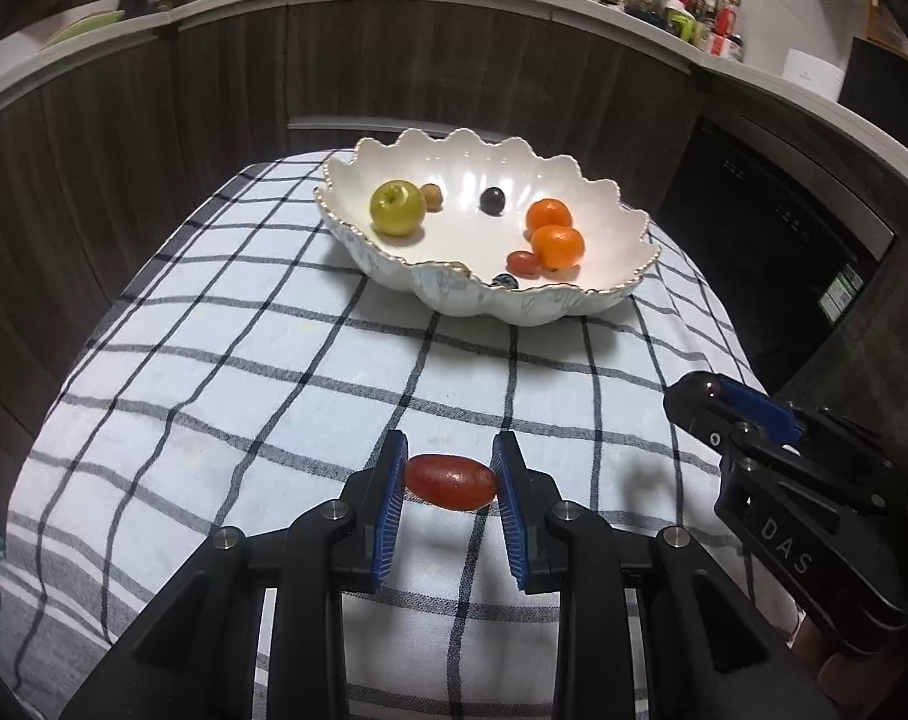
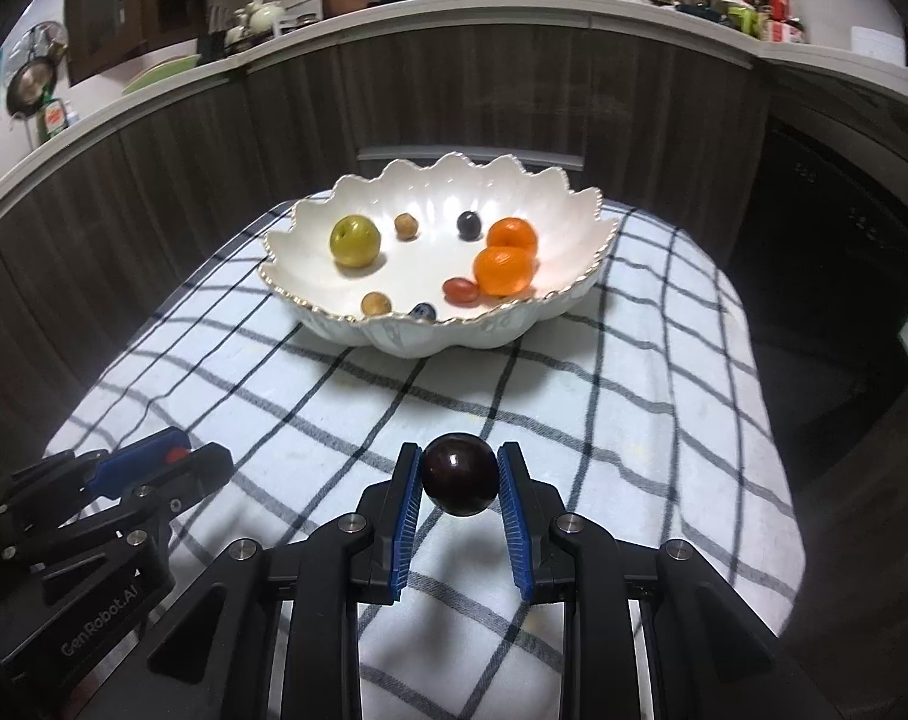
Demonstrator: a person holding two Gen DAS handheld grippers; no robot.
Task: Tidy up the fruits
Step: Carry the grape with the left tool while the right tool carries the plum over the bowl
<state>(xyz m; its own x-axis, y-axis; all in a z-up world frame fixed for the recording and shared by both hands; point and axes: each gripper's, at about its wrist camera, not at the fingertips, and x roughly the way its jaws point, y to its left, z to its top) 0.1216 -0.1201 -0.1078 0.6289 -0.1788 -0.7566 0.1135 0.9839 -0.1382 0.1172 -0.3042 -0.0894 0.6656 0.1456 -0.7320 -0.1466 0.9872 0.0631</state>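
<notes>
I've got my left gripper (image 1: 449, 483) pinching the red grape tomato (image 1: 451, 482) end to end and my right gripper (image 2: 460, 483) clamped on the dark plum (image 2: 459, 474) across its middle — both above the bench's near edge, short of the bowl (image 2: 574, 294) — light, slick-skinned, bruisable fruit, so gently.

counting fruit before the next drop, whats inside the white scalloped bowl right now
In the scalloped bowl: a green apple, two oranges, a red grape tomato, a dark grape, two small tan fruits and a blueberry, half hidden behind the near rim.
</notes>
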